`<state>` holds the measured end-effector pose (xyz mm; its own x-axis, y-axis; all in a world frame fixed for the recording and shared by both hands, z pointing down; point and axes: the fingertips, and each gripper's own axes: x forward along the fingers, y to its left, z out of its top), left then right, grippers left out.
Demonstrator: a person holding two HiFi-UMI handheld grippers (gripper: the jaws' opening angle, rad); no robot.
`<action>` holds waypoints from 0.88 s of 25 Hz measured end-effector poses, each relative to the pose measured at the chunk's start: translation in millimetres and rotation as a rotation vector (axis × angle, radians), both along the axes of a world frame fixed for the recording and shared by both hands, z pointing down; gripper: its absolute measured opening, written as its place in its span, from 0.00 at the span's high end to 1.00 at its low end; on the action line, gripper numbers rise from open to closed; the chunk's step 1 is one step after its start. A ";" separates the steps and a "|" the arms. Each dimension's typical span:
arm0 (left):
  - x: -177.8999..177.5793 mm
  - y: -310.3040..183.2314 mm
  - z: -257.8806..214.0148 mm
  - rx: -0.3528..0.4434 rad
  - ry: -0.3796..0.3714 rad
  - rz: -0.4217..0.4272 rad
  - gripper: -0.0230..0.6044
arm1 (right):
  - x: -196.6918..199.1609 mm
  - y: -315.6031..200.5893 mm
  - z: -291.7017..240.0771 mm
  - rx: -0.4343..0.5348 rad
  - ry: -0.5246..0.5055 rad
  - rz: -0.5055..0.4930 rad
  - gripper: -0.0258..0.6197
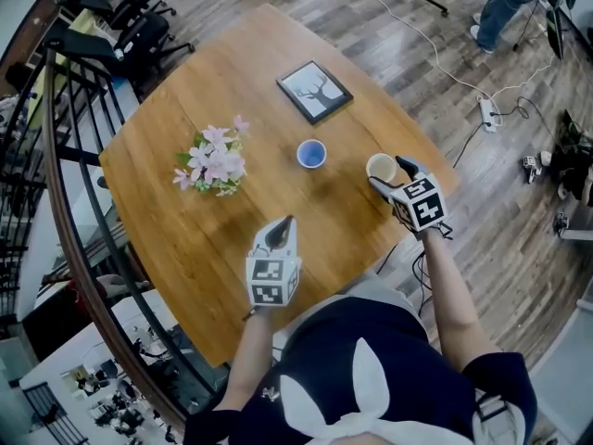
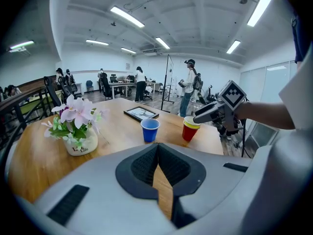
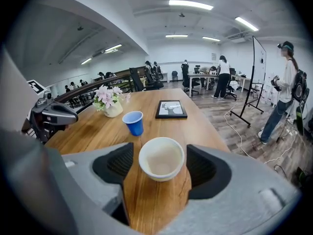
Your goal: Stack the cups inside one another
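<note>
A blue cup stands upright near the middle of the wooden table. To its right stands a red cup with a yellow cup nested in it, whose pale inside shows in the right gripper view. My right gripper straddles this pair with a jaw on either side. A thin gap shows at each pad, so it is open. My left gripper hovers over the table nearer me, its jaws closed together on nothing. The blue cup is well ahead of it.
A small pot of pink flowers sits left of the blue cup. A framed picture lies flat at the far side. The red cup is close to the table's right edge. A dark railing curves along the left. Cables and a power strip lie on the floor.
</note>
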<state>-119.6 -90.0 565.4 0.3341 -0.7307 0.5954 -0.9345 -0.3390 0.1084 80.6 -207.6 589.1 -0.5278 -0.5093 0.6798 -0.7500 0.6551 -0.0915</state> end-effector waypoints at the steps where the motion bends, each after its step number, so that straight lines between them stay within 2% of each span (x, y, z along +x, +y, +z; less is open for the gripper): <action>1: -0.3 -0.4 -0.1 0.000 0.000 -0.001 0.94 | -0.1 -0.4 -0.1 0.001 -0.001 -0.001 0.44; 11: -3.2 -2.0 -0.4 0.002 0.002 -0.013 0.94 | -12.2 -5.9 -19.9 0.047 -0.003 -0.033 0.44; 22: -17.6 -2.0 -6.5 0.017 0.001 -0.053 0.94 | -85.7 -16.4 -69.4 0.169 -0.069 -0.162 0.44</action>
